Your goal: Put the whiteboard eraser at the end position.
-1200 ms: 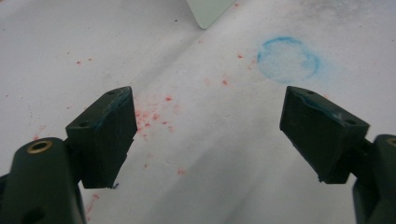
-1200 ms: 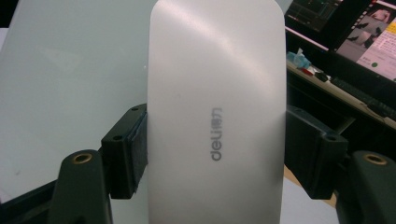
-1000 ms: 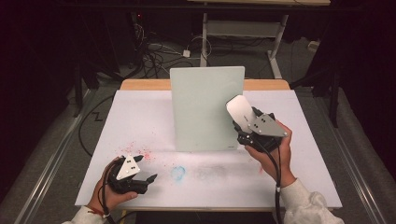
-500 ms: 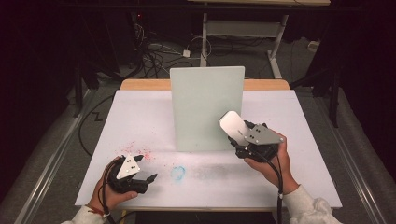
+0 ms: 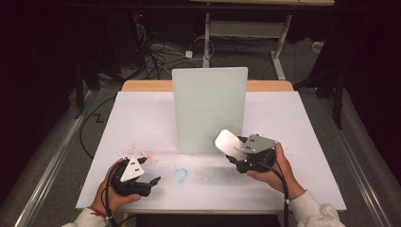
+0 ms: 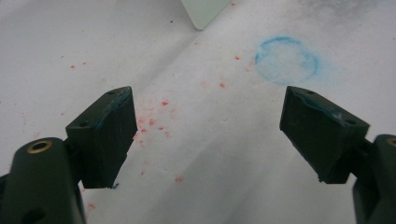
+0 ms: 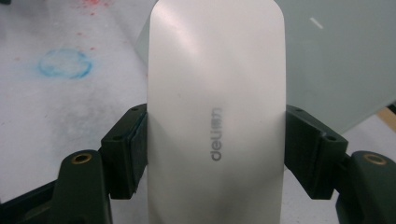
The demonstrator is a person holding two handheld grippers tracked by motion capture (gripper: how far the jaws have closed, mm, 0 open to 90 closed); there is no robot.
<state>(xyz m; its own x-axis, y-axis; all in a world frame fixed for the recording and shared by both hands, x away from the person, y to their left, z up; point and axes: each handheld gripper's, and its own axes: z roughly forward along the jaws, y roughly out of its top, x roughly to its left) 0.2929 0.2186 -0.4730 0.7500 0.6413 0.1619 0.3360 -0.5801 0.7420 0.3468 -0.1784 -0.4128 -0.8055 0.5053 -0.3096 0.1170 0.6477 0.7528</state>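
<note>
**Mouse clamped across its width, nose pointing at the board**

I have the white mouse (image 7: 215, 116) pinched in my right gripper (image 5: 236, 152), the two black jaws pressing on its long sides, so its long axis runs straight out ahead of the jaws. In the right gripper view the printed logo reads along that same line. From the high view the mouse (image 5: 229, 141) sits off the surface, tilted, toward the near right part of the tabletop (image 5: 302, 142), just in front of the lower right corner of the upright pale green board (image 5: 209, 109). That is the relation I am watching: the nose of the mouse faces the board, with little room between them, so I judge any set-down must go downward, not forward.

My left gripper (image 5: 150, 181) rests near the near left corner with its jaws spread wide and nothing between them. The blue ring mark (image 6: 286, 59) lies ahead and to the right of it, between the two hands, well apart from the mouse.
</note>
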